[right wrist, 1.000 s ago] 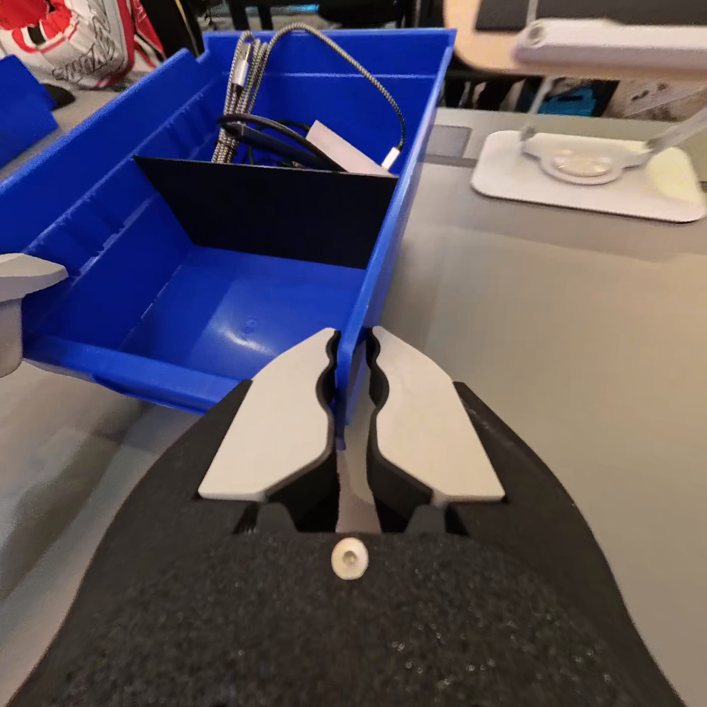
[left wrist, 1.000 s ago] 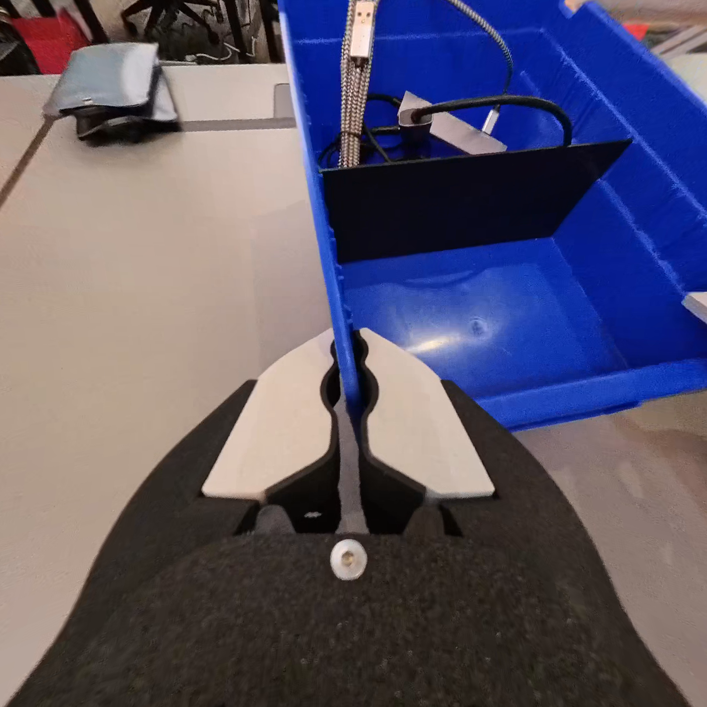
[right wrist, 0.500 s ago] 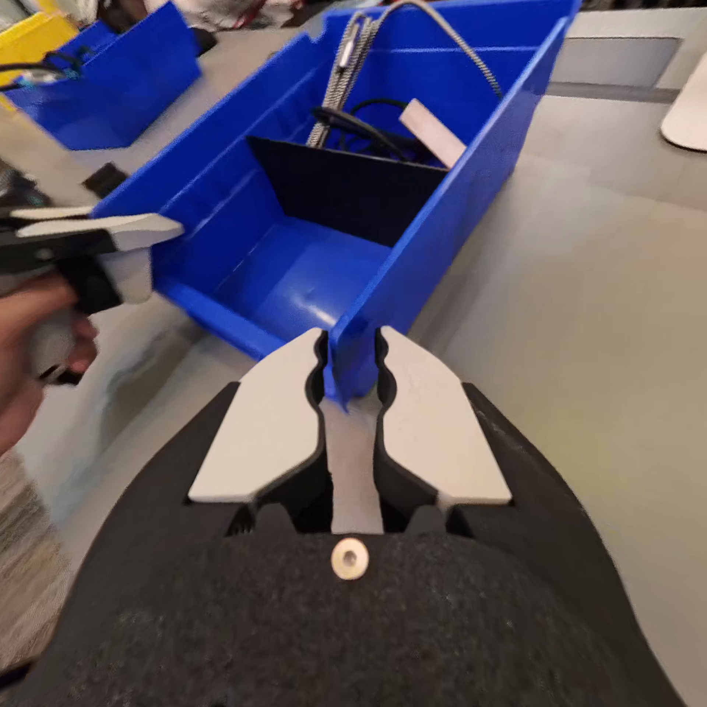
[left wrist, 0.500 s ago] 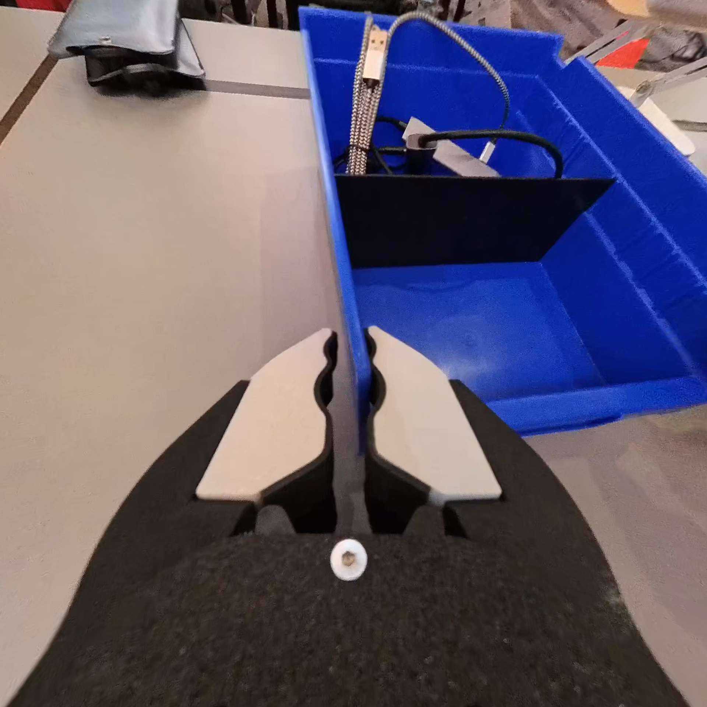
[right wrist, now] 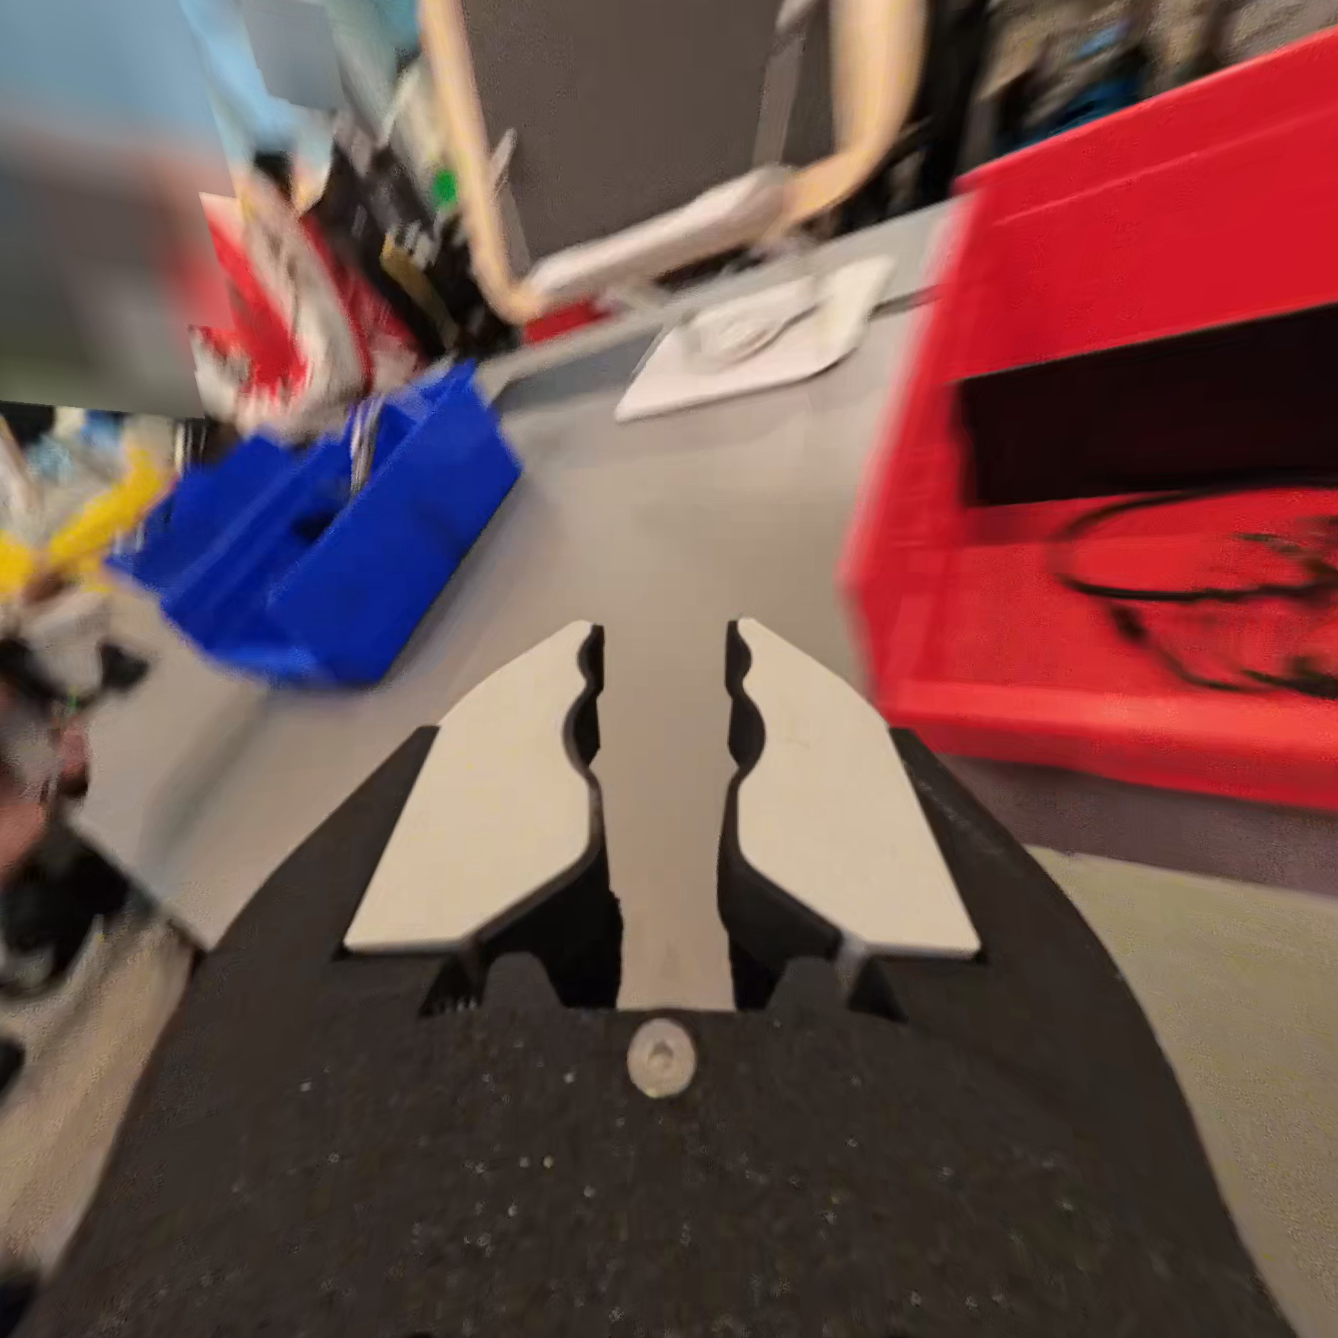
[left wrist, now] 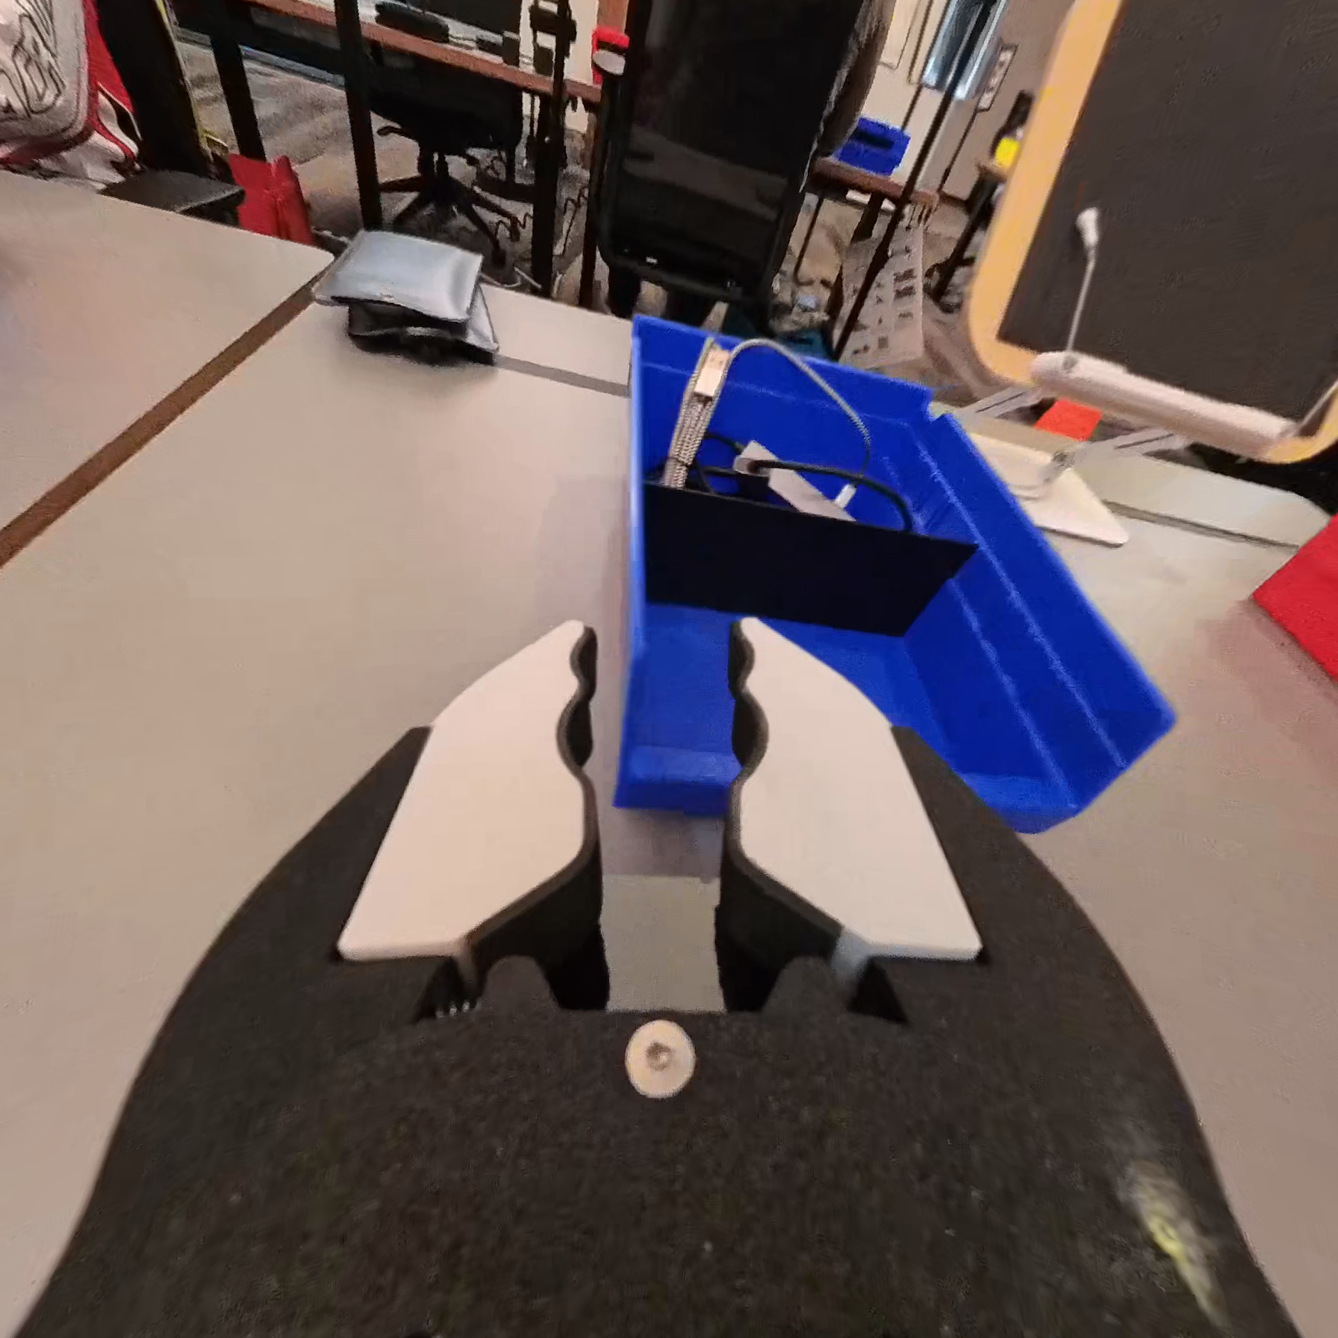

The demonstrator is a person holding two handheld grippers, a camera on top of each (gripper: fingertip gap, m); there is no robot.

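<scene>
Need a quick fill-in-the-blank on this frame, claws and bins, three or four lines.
1. The left claw is ____, gripping nothing.
2. Nearest the left claw sits the ____ plastic bin with a black divider.
3. The braided silver cables lie in the bin's ____ compartment, behind the divider.
4. Right of the open right claw stands a ____ plastic bin holding a black cable.

Missing words: open; blue; far; red

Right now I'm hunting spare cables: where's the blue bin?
In the left wrist view, the blue bin sits on the grey table, just ahead-right of the open left claw.
</scene>
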